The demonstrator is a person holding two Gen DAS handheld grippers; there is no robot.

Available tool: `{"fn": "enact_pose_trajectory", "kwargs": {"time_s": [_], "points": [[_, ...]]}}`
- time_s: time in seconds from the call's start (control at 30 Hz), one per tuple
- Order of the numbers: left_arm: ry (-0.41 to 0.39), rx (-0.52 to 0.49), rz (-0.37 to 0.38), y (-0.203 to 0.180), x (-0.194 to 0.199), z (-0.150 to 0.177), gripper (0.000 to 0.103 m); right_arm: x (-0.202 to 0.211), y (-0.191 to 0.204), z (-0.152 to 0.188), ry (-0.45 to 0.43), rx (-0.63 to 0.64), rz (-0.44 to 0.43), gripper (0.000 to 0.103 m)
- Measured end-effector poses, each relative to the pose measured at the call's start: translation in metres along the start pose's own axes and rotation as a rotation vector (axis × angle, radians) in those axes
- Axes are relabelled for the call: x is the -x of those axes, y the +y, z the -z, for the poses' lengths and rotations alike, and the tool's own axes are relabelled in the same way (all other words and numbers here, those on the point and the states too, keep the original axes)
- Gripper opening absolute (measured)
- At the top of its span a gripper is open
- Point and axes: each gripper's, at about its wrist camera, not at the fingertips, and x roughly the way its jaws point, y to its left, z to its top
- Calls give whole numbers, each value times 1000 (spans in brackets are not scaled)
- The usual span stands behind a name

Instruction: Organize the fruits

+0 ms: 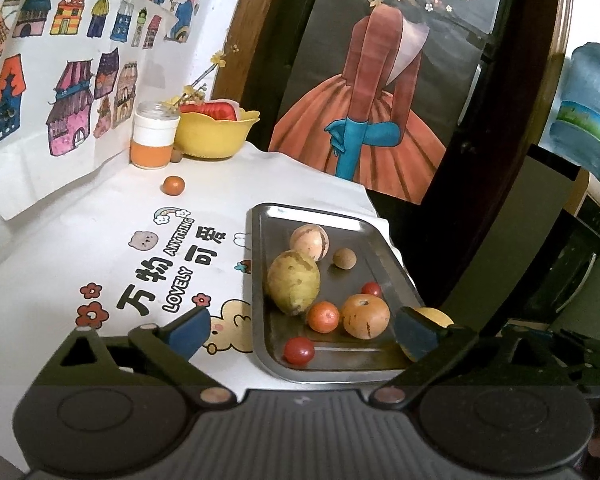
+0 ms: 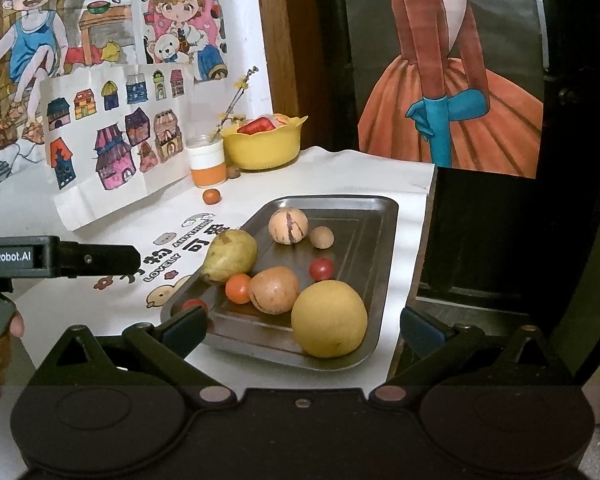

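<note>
Left gripper (image 1: 300, 330) spread, empty, above tray (image 1: 384, 256) | right gripper (image 2: 304, 326) spread, empty | fruit in tray: pear (image 2: 232, 255), cherry tomato (image 2: 194, 304) half hidden behind finger, big yellow fruit (image 1: 436, 316) mostly hidden | one small orange (image 1: 174, 185) on table

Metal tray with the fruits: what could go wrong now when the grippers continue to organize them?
1. The metal tray lies near the table edge, so a push might slide it off.
2. The fruits are round and packed together. Reaching for the big yellow fruit could knock a cherry tomato rolling.
3. The small orange fruit lies loose on the cloth and may roll if nudged.
</note>
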Motion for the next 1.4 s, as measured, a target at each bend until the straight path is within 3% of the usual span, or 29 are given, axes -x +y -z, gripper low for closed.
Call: {"fn": "enact_pose_trajectory", "kwargs": {"time_s": [0.4, 0.73, 1.4], "points": [[7, 4, -35, 6, 16, 15, 102, 17, 26, 13, -7, 40, 65, 102], [27, 64, -63, 25, 32, 28, 102, 29, 59, 27, -17, 88, 31, 102], [-12, 69, -81, 32, 48, 24, 102, 38, 64, 22, -50, 64, 40, 102]]}}
